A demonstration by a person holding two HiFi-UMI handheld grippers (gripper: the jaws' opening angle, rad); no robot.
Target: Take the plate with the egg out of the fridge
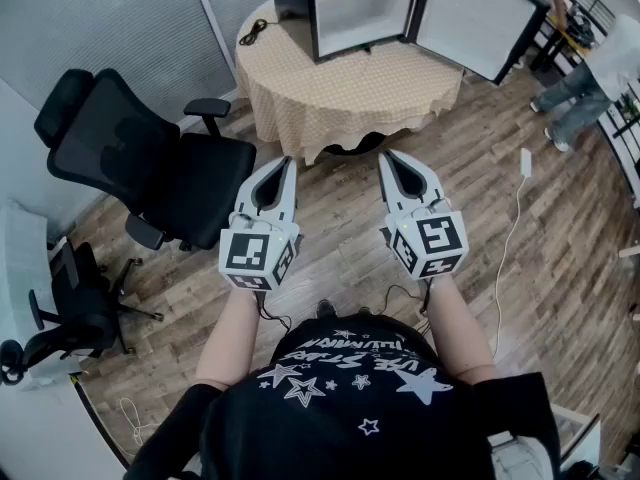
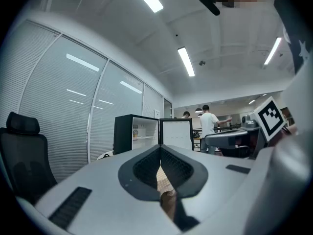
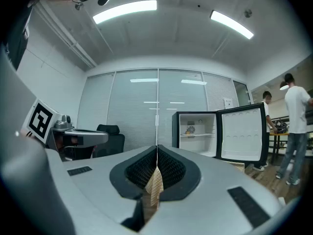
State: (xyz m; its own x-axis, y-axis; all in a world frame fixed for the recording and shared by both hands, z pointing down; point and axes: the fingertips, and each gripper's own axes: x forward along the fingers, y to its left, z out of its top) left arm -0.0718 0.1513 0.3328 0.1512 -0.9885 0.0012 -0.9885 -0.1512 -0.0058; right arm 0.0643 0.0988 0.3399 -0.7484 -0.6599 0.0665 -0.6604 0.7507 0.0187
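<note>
The small black fridge (image 1: 358,10) stands open on a round table (image 1: 340,93) with a beige checked cloth, well ahead of me. In the right gripper view a plate with something yellowish on it (image 3: 190,129) rests on the fridge's upper shelf; I cannot make out the egg. My left gripper (image 1: 288,160) and right gripper (image 1: 383,154) are held side by side above the wooden floor, short of the table, both pointing at the fridge. Both are shut with nothing between the jaws. The same shows in the left gripper view (image 2: 160,148) and the right gripper view (image 3: 157,148).
The fridge door (image 1: 478,20) swings out to the right over the table edge. A black office chair (image 1: 145,158) stands left of my path, a second one (image 1: 60,308) lower left. A white cable (image 1: 515,218) lies on the floor at right. People (image 1: 590,78) stand at the far right.
</note>
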